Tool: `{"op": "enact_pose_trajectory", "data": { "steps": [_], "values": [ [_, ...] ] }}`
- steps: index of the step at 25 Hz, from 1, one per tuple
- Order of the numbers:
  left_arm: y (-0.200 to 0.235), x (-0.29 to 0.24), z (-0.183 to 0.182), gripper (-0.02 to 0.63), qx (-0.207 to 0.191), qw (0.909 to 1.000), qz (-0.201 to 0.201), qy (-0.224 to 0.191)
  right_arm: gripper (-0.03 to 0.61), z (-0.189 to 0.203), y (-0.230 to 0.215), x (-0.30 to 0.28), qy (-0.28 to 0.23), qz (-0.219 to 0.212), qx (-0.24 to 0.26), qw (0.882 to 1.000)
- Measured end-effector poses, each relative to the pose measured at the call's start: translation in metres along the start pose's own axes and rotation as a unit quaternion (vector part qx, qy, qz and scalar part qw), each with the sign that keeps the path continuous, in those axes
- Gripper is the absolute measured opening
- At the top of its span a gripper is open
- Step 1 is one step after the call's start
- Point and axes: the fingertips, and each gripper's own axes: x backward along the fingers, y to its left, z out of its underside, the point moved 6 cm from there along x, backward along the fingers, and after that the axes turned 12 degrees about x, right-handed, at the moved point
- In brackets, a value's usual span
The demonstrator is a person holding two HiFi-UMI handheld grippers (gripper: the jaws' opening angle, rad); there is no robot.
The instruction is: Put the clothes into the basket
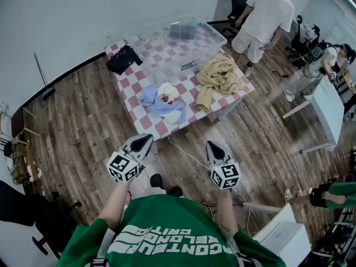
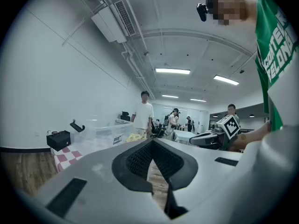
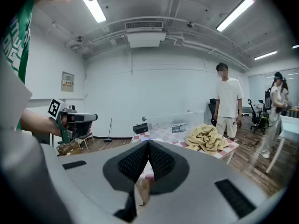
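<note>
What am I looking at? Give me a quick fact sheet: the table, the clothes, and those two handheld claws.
Surface: table with pink-and-white checked top
Basket: clear bin, far side of table
Clothes: tan garment and blue-and-white pile, on the table outside the bin
Extra: black bag on table
Left: left gripper shut, empty, short of the table
Right: right gripper shut, empty, short of the table

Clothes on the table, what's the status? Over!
Left gripper and right gripper shut, empty, short of the table. Yellow garment and blue-white pile lie on it, outside the clear bin. Person stands by the far corner.
</note>
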Motion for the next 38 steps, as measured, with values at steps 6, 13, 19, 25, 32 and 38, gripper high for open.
{"op": "enact_pose_trajectory", "data": {
  "steps": [6, 13, 19, 25, 32, 38],
  "values": [
    [0.006, -0.002, -0.002, 0.002, 0.0, 1.0, 0.003, 0.001, 0.009, -0.002, 0.002, -0.006, 0.001, 0.001, 0.002, 1.0],
    [0.017, -0.004, -0.004, 0.002, 0.004, 1.0, 0.004, 0.001, 0.009, -0.008, 0.002, -0.015, -0.005, 0.004, 0.003, 1.0],
    [0.033, -0.007, -0.005, 0.002, 0.009, 0.9999, 0.01, 0.006, 0.009, -0.013, 0.005, -0.029, 0.0, 0.011, 0.005, 1.0],
    [0.055, -0.013, -0.01, 0.003, 0.012, 0.9996, 0.022, 0.009, 0.009, -0.017, 0.009, -0.044, 0.005, 0.023, 0.001, 1.0],
    [0.079, -0.022, -0.016, 0.002, 0.016, 0.9988, 0.042, 0.02, 0.009, -0.022, 0.015, -0.062, 0.013, 0.038, -0.002, 0.999],
    [0.093, -0.035, -0.019, 0.002, 0.019, 0.9978, 0.056, 0.028, 0.009, -0.025, 0.013, -0.073, 0.019, 0.049, -0.002, 0.999]
  ]
}}
